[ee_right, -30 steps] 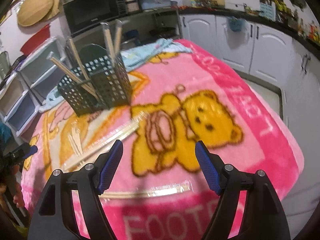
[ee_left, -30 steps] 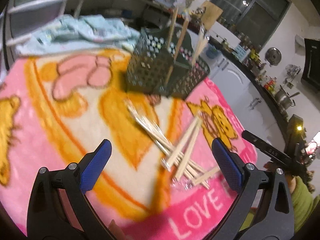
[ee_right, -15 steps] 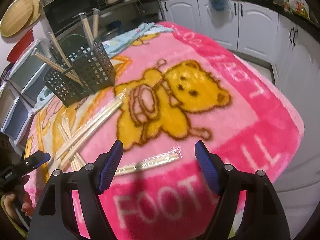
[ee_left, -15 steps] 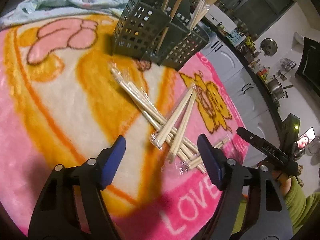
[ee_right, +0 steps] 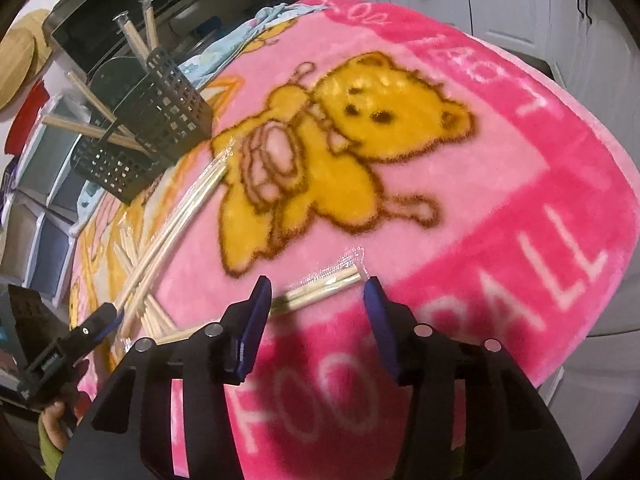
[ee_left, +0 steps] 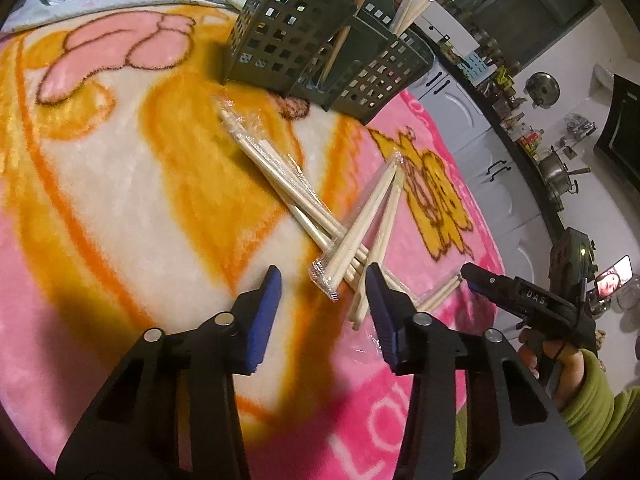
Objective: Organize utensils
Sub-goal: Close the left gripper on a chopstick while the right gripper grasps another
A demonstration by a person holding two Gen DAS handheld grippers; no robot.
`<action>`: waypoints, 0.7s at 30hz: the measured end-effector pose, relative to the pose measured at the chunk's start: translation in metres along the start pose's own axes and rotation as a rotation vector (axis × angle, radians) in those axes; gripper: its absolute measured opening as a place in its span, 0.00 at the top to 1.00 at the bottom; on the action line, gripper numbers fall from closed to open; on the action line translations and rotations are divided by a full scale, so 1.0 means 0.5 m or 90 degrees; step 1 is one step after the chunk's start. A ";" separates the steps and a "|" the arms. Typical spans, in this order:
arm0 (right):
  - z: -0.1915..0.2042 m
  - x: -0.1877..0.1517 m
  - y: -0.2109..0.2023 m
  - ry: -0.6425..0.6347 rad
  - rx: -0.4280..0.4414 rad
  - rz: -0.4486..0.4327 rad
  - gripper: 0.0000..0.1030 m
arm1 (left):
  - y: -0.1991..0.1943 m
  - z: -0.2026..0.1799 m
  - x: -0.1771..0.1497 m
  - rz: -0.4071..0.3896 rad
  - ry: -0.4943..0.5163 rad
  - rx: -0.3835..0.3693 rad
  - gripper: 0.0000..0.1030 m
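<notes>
Left wrist: our left gripper (ee_left: 322, 276) is closing, pads not yet touching the wrapped chopstick pile (ee_left: 320, 216) on the blanket (ee_left: 120, 184), near the black caddy (ee_left: 304, 40). Right wrist: our right gripper (ee_right: 316, 284) is closing, unclenched, over one wrapped pair (ee_right: 320, 286).

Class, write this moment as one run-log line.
left gripper: closing, over chopstick pile | right gripper: closing, around lone wrapped pair | holder: partly filled

My left wrist camera looks steeply down, close over the blanket (ee_left: 120, 208), basket (ee_left: 296, 40) at twelve o'clock. My right one faces likewise, basket (ee_right: 160, 116) at ten. Both share the chopstick pile (ee_left: 320, 216).
</notes>
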State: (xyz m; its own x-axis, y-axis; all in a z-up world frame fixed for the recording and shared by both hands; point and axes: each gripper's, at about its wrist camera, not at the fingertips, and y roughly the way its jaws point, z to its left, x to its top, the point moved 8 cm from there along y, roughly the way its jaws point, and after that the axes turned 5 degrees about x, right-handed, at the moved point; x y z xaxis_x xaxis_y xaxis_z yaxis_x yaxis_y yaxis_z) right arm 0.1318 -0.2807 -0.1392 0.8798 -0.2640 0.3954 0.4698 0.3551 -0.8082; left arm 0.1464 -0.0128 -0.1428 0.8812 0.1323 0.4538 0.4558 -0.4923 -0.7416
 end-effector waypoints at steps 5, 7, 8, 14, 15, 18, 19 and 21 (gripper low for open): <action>-0.005 0.016 0.010 0.005 0.001 0.000 0.65 | 0.002 0.007 0.001 0.003 -0.001 0.000 0.81; -0.006 0.023 0.014 0.009 0.005 0.001 0.70 | 0.002 0.006 0.002 0.004 0.004 0.000 0.88; -0.008 0.028 0.018 0.010 0.004 -0.002 0.71 | 0.004 0.003 0.002 0.005 0.008 0.001 0.88; -0.011 0.048 0.030 0.019 0.007 0.000 0.83 | 0.005 -0.001 0.003 0.003 0.015 0.000 0.91; -0.012 0.052 0.032 0.019 0.007 0.000 0.86 | 0.003 -0.001 0.004 0.002 0.016 -0.001 0.92; -0.004 0.063 0.034 0.028 0.044 0.001 0.91 | -0.003 -0.003 0.008 -0.007 0.018 -0.003 0.95; 0.001 0.067 0.034 0.030 0.055 0.002 0.92 | -0.005 -0.003 0.010 -0.010 0.019 -0.001 0.95; 0.020 0.083 0.026 0.010 0.066 -0.010 0.93 | -0.014 -0.003 0.017 -0.021 0.023 0.004 0.96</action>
State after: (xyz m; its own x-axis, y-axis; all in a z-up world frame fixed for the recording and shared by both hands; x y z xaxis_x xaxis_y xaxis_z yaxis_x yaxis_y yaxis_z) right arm 0.1750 -0.2780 -0.1289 0.8711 -0.2838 0.4008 0.4897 0.4413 -0.7519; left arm 0.1504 -0.0095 -0.1329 0.8604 0.1173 0.4960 0.4858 -0.4832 -0.7284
